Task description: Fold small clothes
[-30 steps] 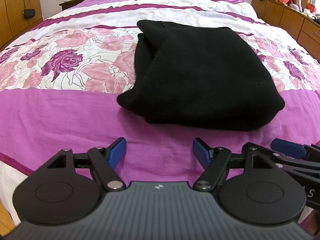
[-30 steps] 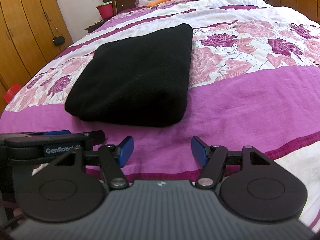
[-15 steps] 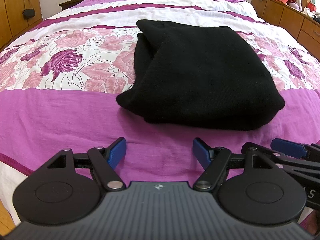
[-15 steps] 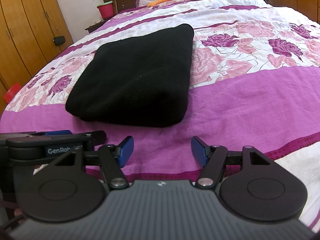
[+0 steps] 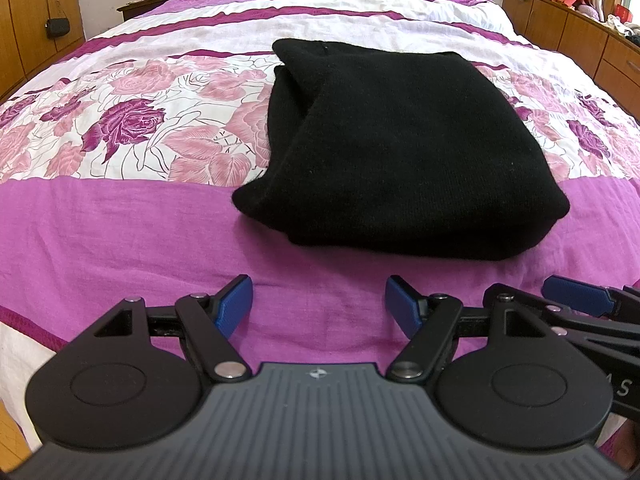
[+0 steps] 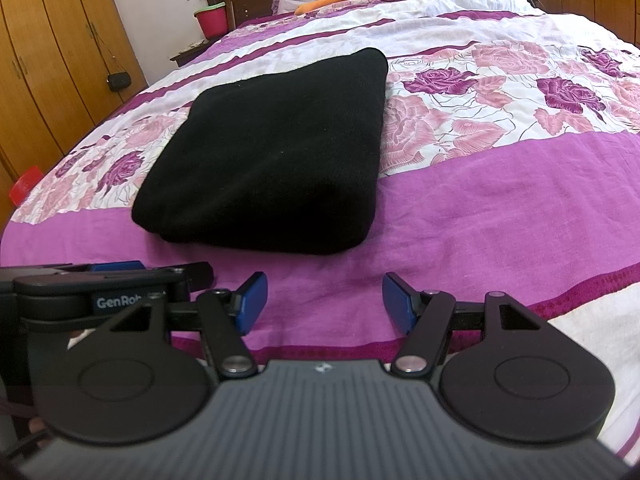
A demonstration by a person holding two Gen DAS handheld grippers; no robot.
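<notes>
Left wrist view: nothing has changed in the last second. Left gripper (image 5: 319,303) and right gripper (image 6: 322,301) hover spread and empty, short of the folded black knitted garment (image 5: 404,148) on the purple floral bedspread (image 5: 120,220); folding looks complete.

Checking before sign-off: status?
Left gripper and right gripper open, empty. Folded black knit garment lies on floral purple bedspread. Nothing in the way.
</notes>
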